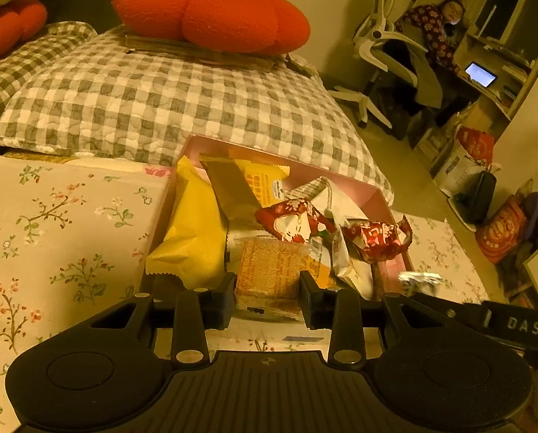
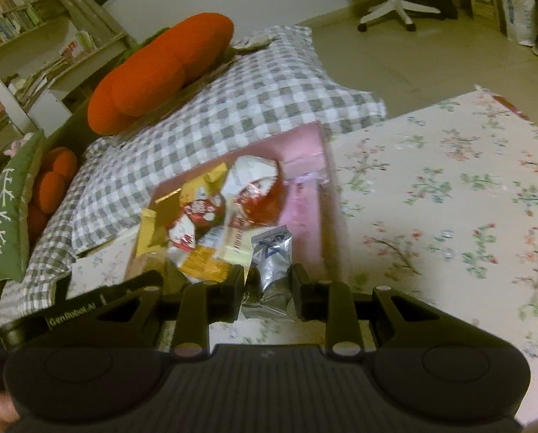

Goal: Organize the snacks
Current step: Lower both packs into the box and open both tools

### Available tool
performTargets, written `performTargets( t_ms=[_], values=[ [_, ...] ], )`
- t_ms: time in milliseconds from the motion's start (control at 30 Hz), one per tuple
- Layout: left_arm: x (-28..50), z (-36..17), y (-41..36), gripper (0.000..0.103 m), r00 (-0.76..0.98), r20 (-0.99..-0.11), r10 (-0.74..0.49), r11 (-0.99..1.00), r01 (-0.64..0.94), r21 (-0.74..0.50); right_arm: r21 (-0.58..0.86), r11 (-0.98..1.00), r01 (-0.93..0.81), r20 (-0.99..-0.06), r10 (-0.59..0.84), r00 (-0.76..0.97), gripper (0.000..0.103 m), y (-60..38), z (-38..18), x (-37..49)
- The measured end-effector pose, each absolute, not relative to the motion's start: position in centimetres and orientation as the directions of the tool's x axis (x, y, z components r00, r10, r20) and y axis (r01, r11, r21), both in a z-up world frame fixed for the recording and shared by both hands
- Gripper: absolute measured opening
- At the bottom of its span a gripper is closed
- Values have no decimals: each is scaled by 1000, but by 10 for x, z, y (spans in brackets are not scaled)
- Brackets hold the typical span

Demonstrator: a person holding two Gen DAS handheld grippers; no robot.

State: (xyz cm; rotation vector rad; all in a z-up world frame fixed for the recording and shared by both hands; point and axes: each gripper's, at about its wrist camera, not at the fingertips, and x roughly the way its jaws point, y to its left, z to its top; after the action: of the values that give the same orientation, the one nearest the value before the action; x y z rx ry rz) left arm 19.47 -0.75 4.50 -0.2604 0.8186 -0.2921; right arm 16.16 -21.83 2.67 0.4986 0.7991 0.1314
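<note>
A pink box (image 1: 379, 195) on a floral cloth holds several snack packets: a yellow bag (image 1: 193, 231), red-and-white packets (image 1: 297, 222) and others. My left gripper (image 1: 267, 294) is shut on an orange-brown cracker packet (image 1: 269, 270) at the box's near edge. My right gripper (image 2: 267, 288) is shut on a silver foil packet (image 2: 272, 263), held just in front of the pink box (image 2: 305, 166). The silver packet also shows in the left wrist view (image 1: 418, 281), beside the box's right corner. Red-and-white packets (image 2: 258, 191) lie in the box.
A grey checked quilt (image 1: 160, 97) with an orange plush pumpkin (image 1: 211, 11) lies behind the box. The floral cloth (image 2: 449, 198) spreads to the right. A person sits on a white office chair (image 1: 377, 43) at a desk far right. Bags (image 1: 499, 227) stand on the floor.
</note>
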Motion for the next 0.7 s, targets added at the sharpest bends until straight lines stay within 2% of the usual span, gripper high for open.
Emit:
performTargets(
  t_ms=[167,367,433,467,500,600,700],
  values=[
    [196,43,-8,34,649,-675,-351,931,164,-327,521,852,51,-622,338,706,25,-208,25,176],
    [199,40,-7,34,659,-673,-337,936,159,-313,512,859,25,-596,334,731,28,-197,26,182],
    [199,40,-6,37,667,-669,-329,938,152,-311,496,868,16,-597,327,732,32,-194,25,183],
    [199,42,-5,44,669,-667,-328,938,147,-314,487,873,13,-599,323,732,40,-194,25,182],
    [198,43,-4,47,673,-663,-328,938,145,-316,483,876,12,-597,319,736,43,-195,26,182],
    [196,49,-2,52,687,-648,-329,936,146,-321,486,873,39,-592,297,749,45,-202,32,179],
    [194,50,1,52,685,-652,-325,936,136,-325,507,860,59,-592,298,749,45,-209,32,177]
  ],
)
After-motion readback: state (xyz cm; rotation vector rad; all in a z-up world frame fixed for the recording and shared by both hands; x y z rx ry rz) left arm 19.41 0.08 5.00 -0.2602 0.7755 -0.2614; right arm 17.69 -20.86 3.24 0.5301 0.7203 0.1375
